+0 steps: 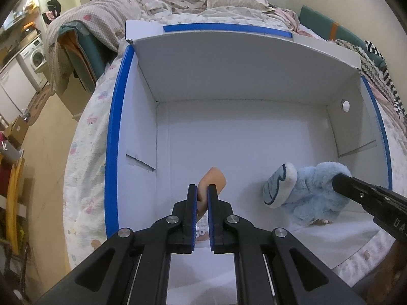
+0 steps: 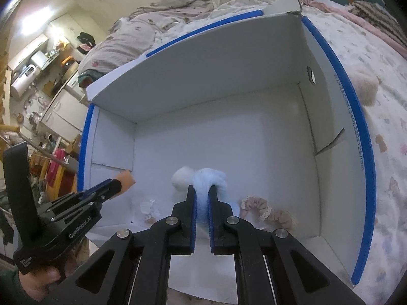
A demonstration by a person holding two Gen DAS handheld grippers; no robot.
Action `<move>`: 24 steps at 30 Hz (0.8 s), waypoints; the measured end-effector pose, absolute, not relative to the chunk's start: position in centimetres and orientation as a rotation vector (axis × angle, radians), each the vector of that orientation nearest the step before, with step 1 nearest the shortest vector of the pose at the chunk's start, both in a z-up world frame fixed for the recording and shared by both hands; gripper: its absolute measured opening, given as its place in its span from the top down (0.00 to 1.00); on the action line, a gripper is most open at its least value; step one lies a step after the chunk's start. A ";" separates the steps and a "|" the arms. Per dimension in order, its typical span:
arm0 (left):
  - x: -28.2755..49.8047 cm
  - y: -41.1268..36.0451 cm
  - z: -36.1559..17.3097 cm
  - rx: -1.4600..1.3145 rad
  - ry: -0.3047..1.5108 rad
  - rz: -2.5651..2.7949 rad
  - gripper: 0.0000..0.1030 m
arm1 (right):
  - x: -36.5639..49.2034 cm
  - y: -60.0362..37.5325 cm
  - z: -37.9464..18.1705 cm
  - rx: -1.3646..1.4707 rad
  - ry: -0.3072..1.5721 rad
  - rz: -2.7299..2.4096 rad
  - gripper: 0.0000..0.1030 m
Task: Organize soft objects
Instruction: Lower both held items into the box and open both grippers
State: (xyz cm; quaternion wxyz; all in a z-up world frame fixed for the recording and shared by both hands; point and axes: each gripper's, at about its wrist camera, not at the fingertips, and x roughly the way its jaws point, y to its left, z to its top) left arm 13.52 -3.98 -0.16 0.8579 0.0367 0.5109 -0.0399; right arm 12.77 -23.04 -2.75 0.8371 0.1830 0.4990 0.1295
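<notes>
— How are the two grippers set?

— The left gripper (image 1: 202,190) is clenched narrow on a peach foam block (image 1: 213,181); the right gripper (image 2: 202,192) is squeezed onto a blue plush toy (image 2: 209,178), fur bulging between its pads.

— Where are they?

— Both inside the white box (image 1: 229,76) with blue-edged rims, which sits on the bed (image 1: 86,127). The block is at the near left, the plush at the near right.

— Which way do they point?

— The block's long axis runs up and away from the fingers, tilted slightly right. The plush lies across, its white sole (image 1: 279,186) facing left.
</notes>
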 end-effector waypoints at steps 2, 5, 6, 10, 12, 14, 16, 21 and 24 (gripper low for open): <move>13.5 -4.0 -0.3 0.079 1.078 -0.082 0.94 | 12.7 -23.0 -2.8 0.382 1.056 0.270 0.91; 13.6 -3.9 -0.4 0.077 1.079 -0.067 0.94 | 12.9 -22.8 -2.5 0.370 1.054 0.266 0.91; 13.6 -3.8 -0.4 0.072 1.078 -0.066 0.94 | 12.9 -22.8 -2.4 0.368 1.054 0.262 0.90; 13.5 -3.5 -0.2 0.062 1.071 -0.054 0.92 | 12.8 -23.2 -2.2 0.384 1.037 0.255 0.64; 13.5 -3.5 -0.2 0.061 1.071 -0.056 0.90 | 12.7 -23.5 -2.1 0.389 1.022 0.240 0.32; 13.4 -3.5 -0.1 0.062 1.067 -0.058 0.89 | 12.5 -23.8 -1.9 0.403 1.005 0.236 0.29; 13.2 -3.4 0.2 0.074 1.051 -0.044 0.87 | 12.7 -23.9 -1.8 0.408 1.005 0.245 0.29; 13.1 -3.2 1.2 0.051 1.008 -0.039 0.58 | 12.7 -23.7 -1.3 0.388 0.981 0.223 0.19; 13.0 -3.0 1.5 0.038 0.994 -0.031 0.46 | 12.6 -23.6 -0.6 0.371 0.938 0.211 0.00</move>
